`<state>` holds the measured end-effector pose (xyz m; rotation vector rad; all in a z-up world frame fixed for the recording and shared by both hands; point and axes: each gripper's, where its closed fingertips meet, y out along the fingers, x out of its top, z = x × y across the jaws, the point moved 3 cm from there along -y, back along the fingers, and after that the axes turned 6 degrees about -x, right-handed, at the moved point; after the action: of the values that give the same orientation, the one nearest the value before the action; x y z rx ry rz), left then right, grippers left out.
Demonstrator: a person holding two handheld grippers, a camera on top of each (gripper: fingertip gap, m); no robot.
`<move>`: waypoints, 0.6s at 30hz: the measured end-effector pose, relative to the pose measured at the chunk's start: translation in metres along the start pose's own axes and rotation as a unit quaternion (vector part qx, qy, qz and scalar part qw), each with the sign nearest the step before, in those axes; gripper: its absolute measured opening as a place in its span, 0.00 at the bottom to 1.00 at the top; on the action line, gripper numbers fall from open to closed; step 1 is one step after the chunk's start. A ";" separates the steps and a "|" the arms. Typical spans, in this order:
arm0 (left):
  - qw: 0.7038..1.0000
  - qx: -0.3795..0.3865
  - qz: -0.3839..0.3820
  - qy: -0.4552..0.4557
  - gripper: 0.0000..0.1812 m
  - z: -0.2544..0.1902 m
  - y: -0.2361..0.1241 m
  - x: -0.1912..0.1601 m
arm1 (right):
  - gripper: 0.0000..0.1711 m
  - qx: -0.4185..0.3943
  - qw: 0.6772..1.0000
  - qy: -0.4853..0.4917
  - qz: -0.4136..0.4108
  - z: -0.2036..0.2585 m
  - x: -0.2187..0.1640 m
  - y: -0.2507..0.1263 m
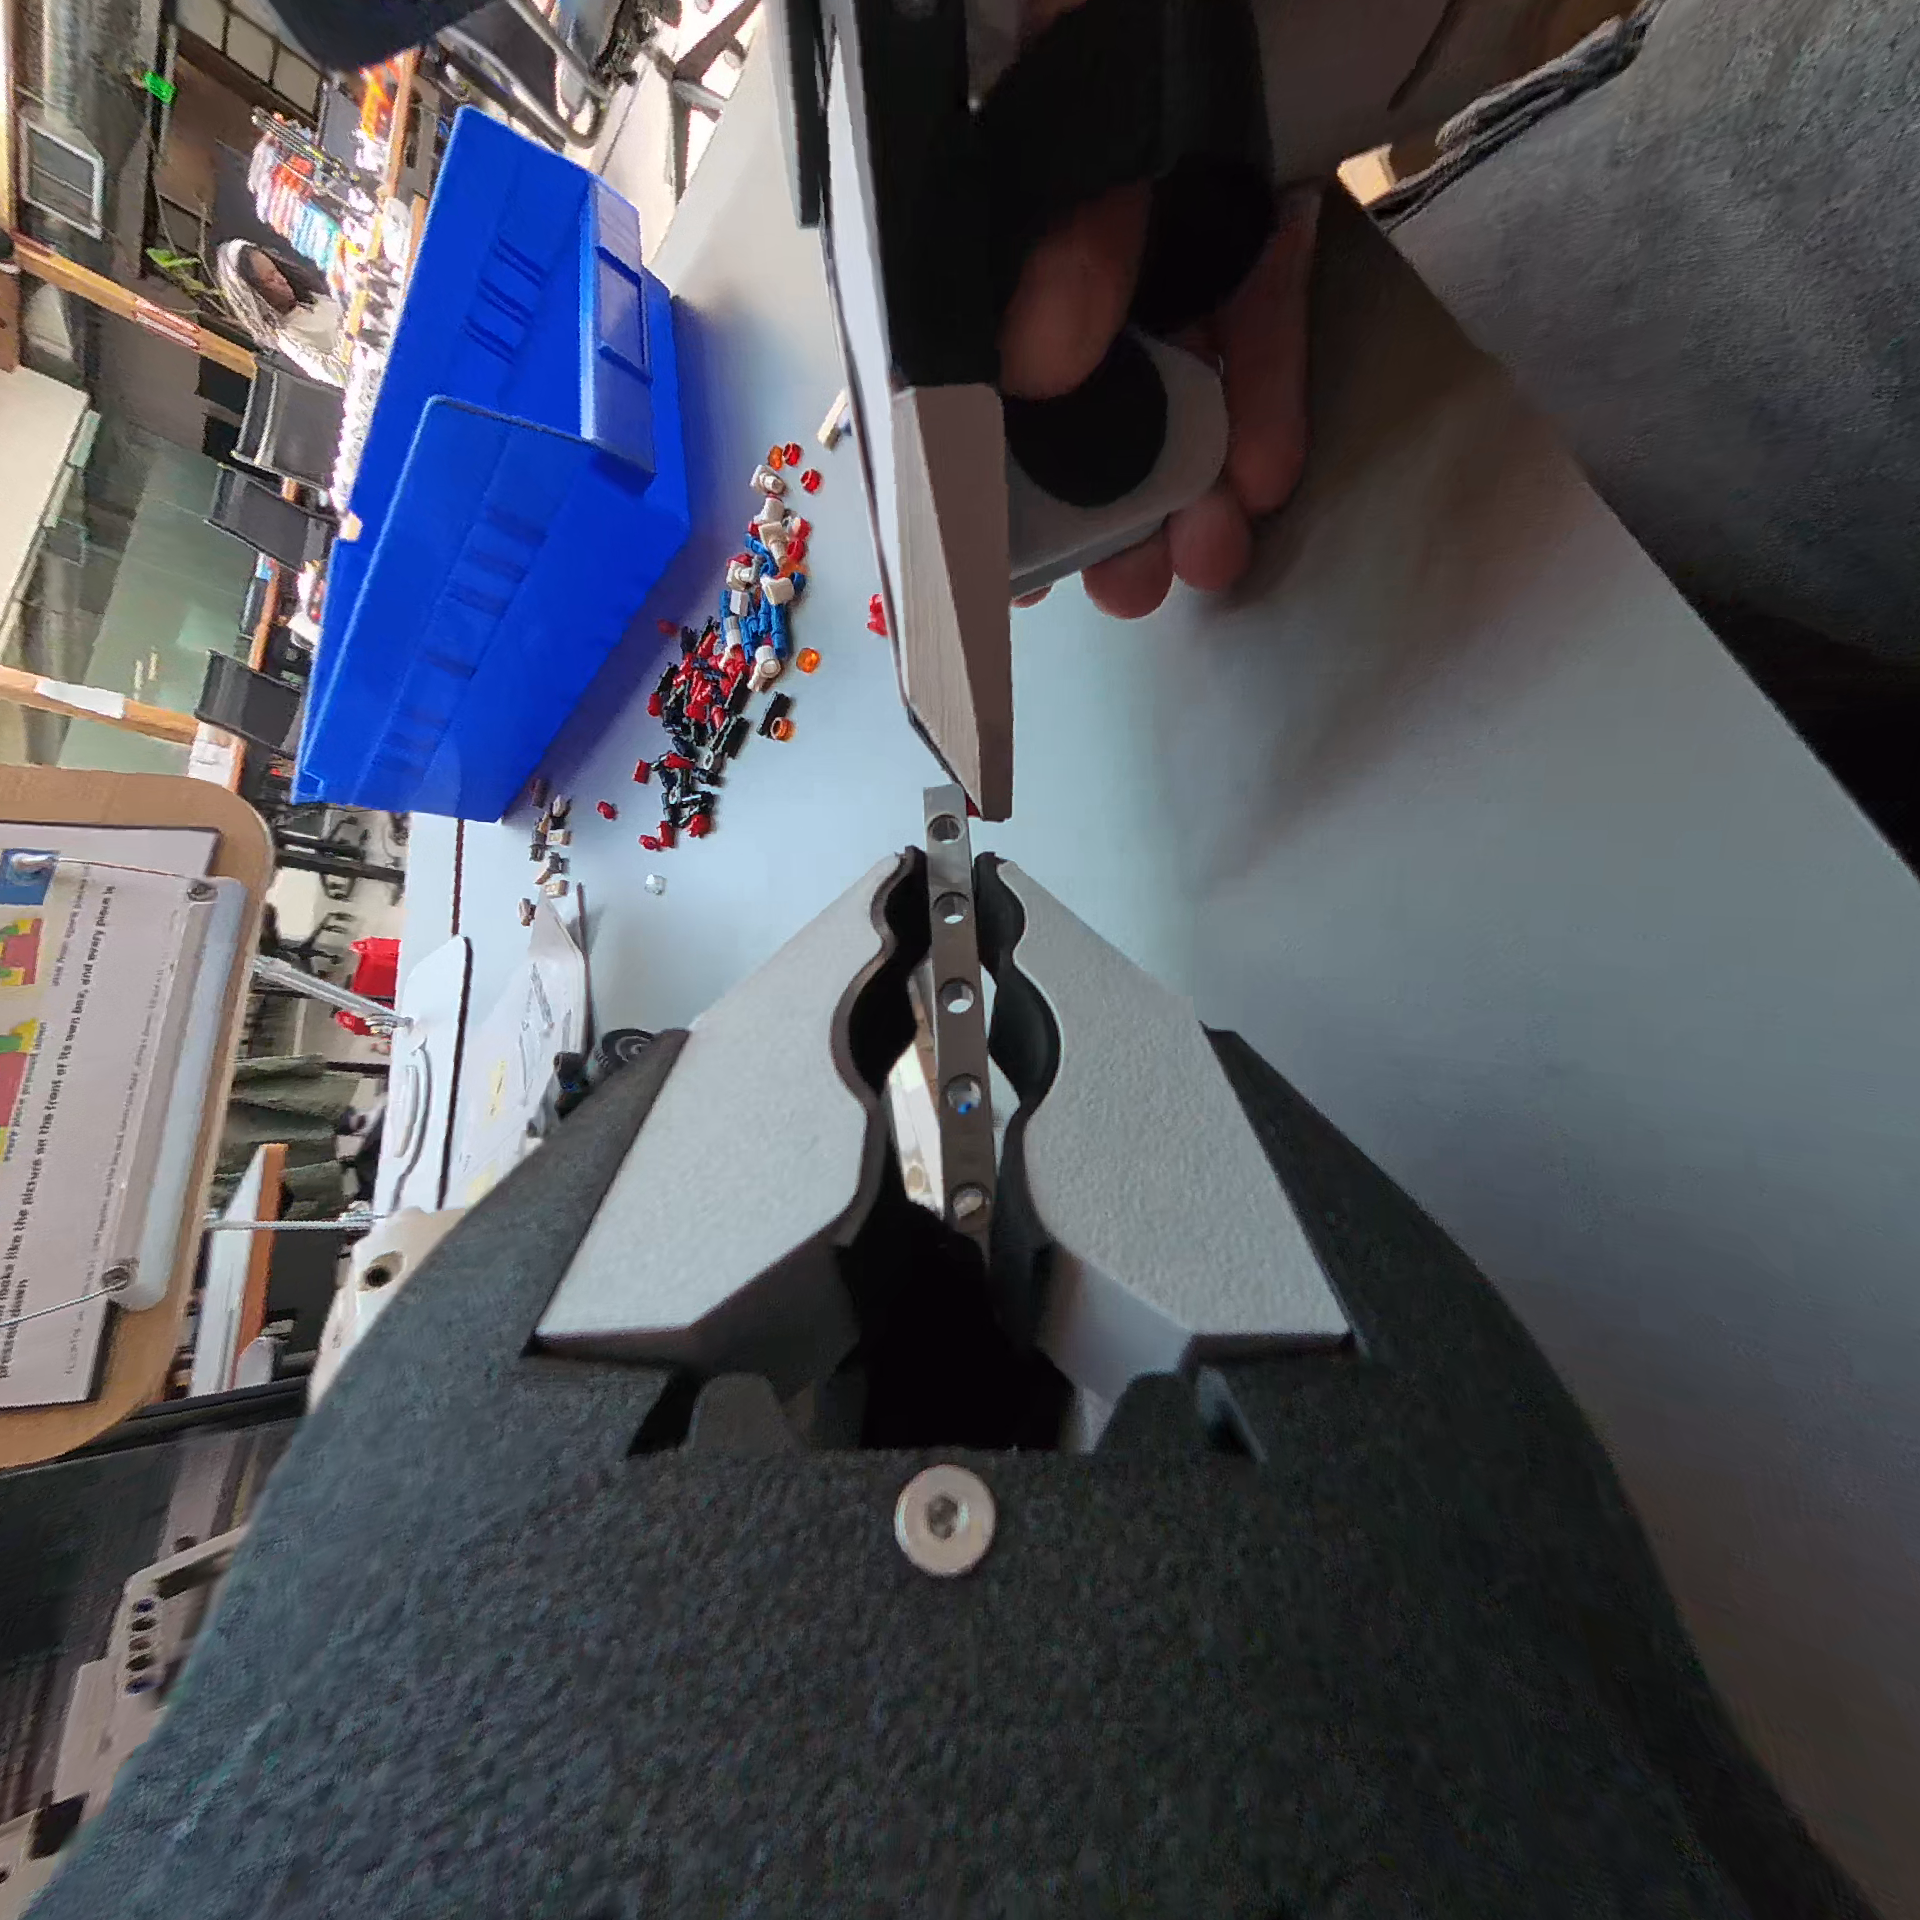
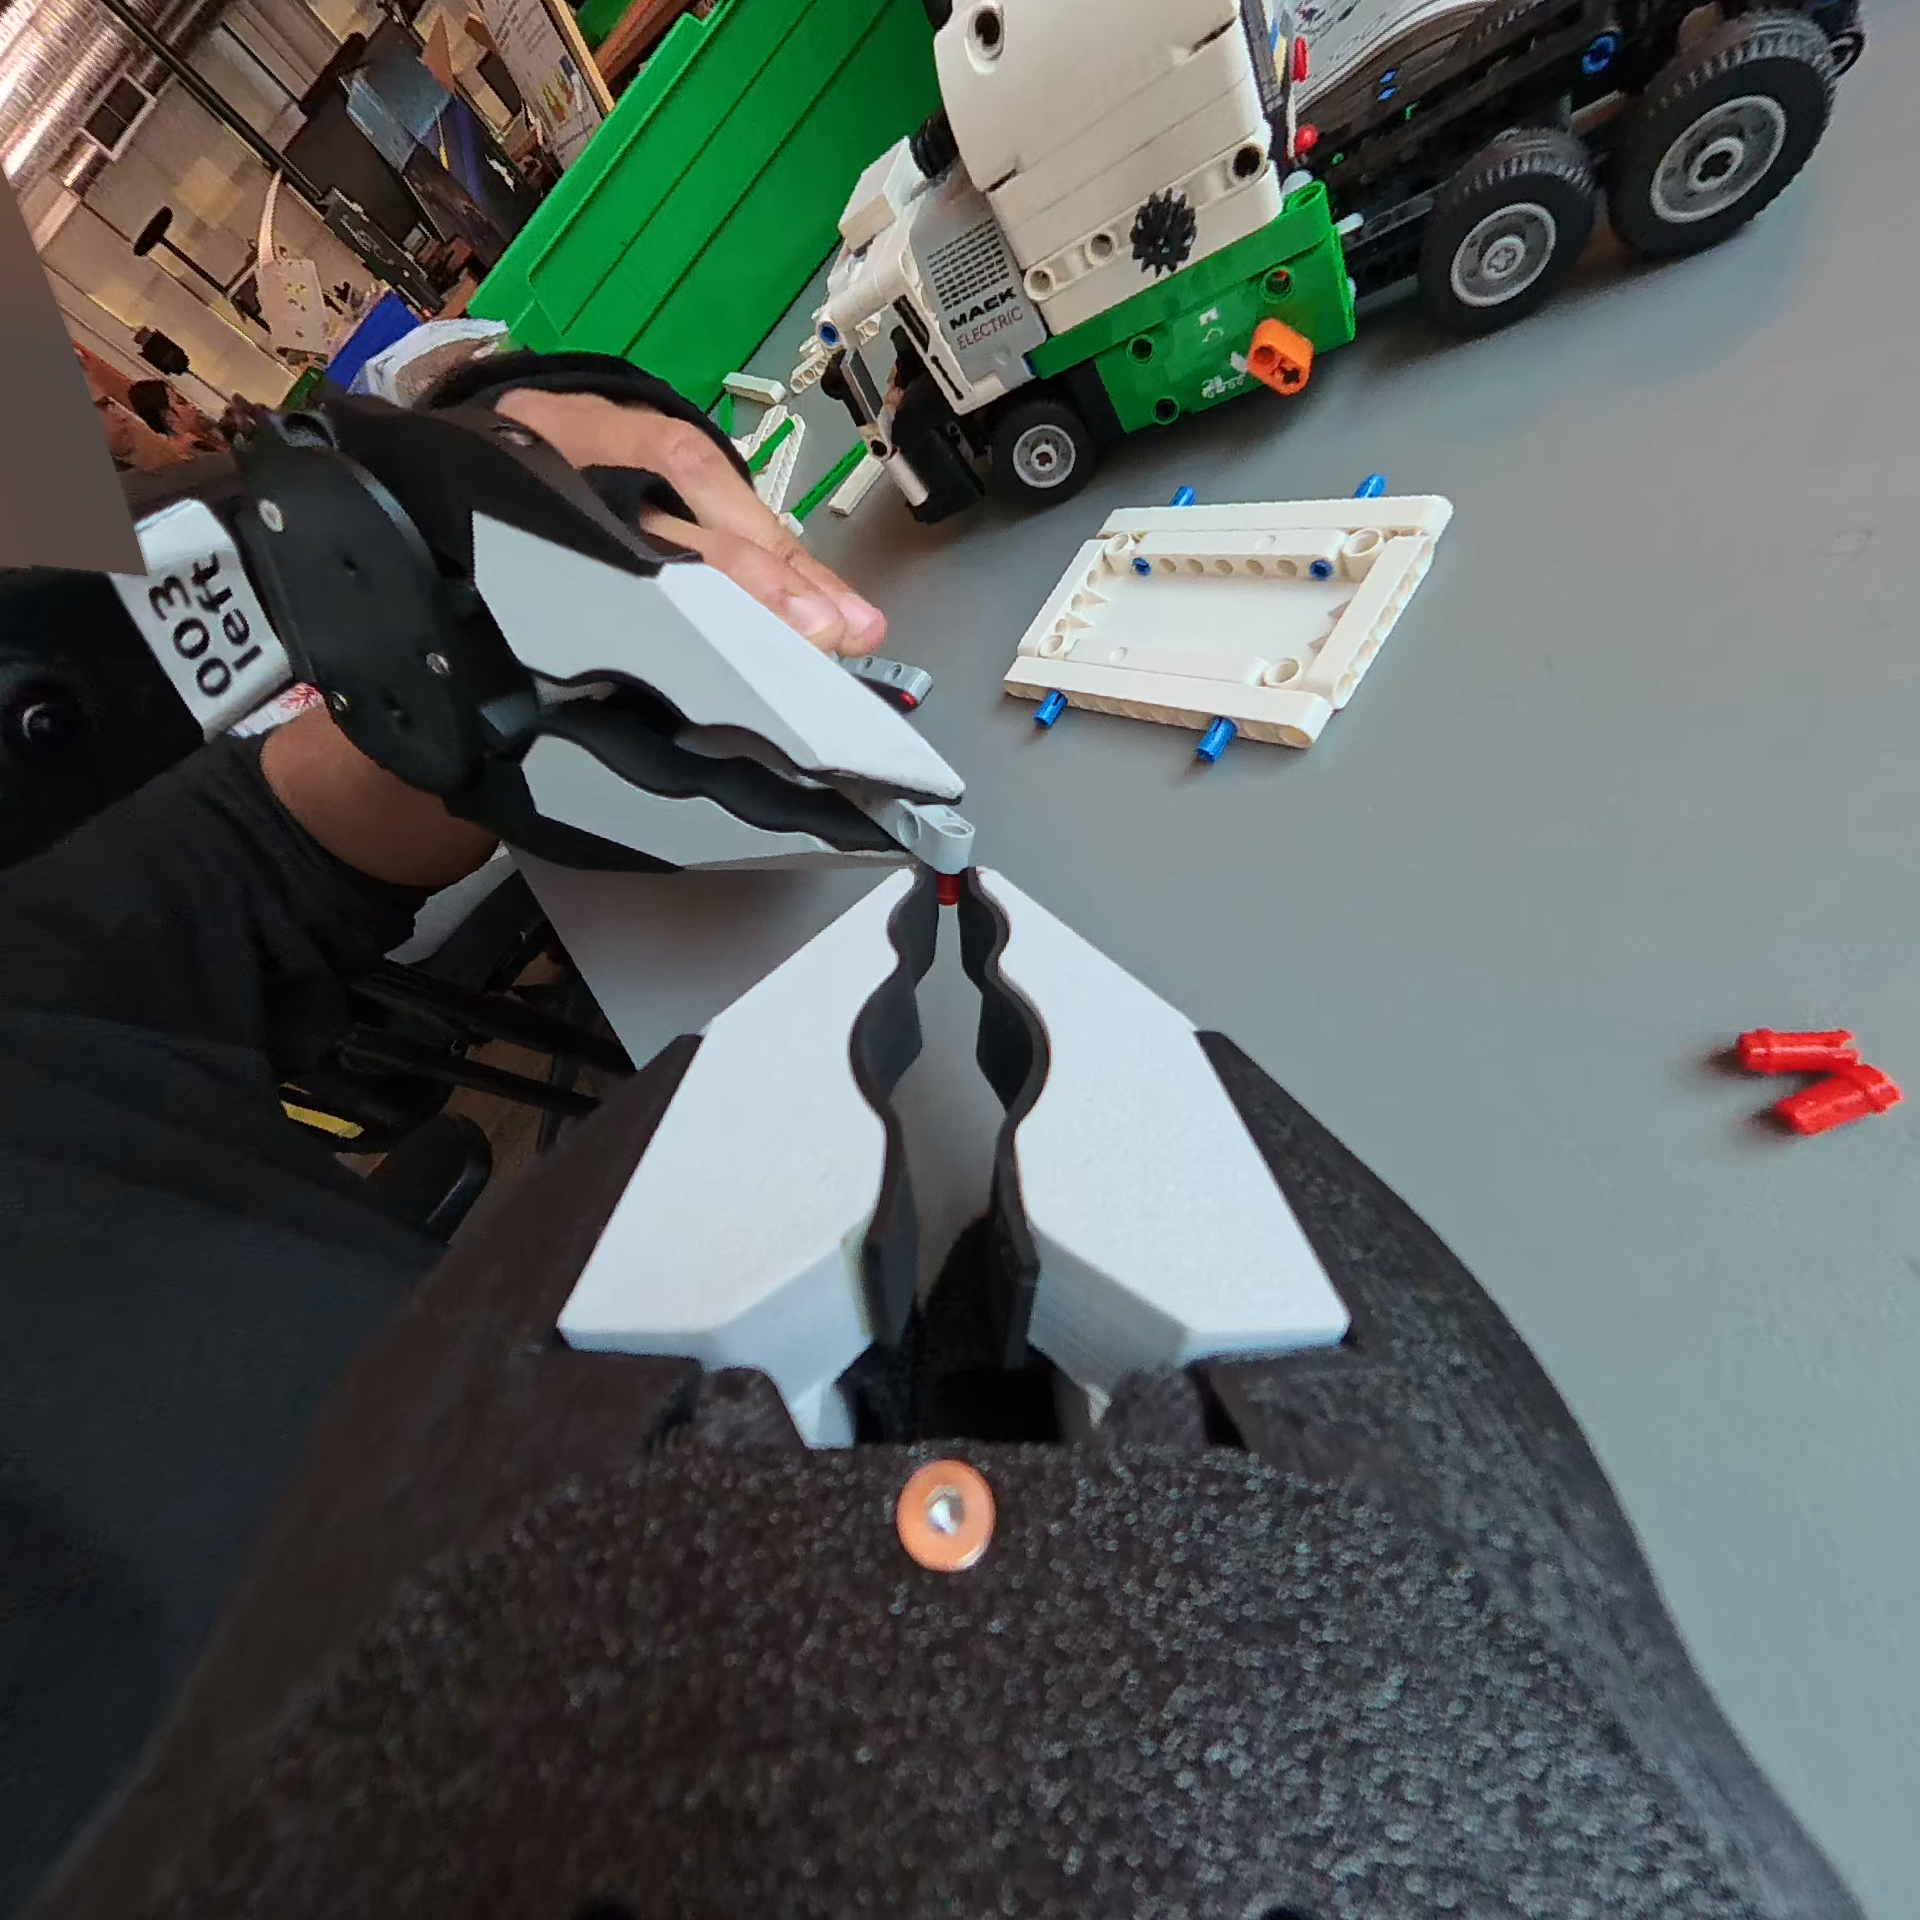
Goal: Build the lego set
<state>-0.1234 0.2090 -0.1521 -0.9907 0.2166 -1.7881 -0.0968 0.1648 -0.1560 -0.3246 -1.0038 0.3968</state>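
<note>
My left gripper (image 1: 948, 871) is shut on a grey beam with holes (image 1: 954, 997), gripped along its length, with the beam's end sticking out past the fingertips. In the right wrist view the left gripper (image 2: 930, 821) comes in from the left, and the beam's end (image 2: 943, 834) shows. My right gripper (image 2: 945, 885) is shut on a small red pin (image 2: 945, 889) and holds it right against the beam's end hole. In the left wrist view the right gripper (image 1: 985, 802) comes down from above and its tip meets the beam's end.
A white panel frame with blue pins (image 2: 1226, 613), a white and green lego truck (image 2: 1143, 260) and two loose red pins (image 2: 1818, 1081) lie on the grey table (image 2: 1455, 935). Blue bins (image 1: 499, 520) and a pile of small parts (image 1: 727, 665) lie farther off.
</note>
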 end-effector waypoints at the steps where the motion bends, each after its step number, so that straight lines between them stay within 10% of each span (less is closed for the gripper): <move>1: 1.000 0.004 0.007 0.014 0.04 0.000 0.000 0.000 | 0.01 0.000 1.000 -0.001 0.002 0.000 0.000 0.000; 18: 0.994 -0.045 -0.035 -0.088 0.03 0.002 -0.002 0.001 | 0.02 0.015 1.000 -0.007 -0.006 0.004 0.001 -0.001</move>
<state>-0.1241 0.2099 -0.1493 -1.2283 0.1553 -1.7536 -0.0994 0.1646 -0.1524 -0.2880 -1.0125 0.4028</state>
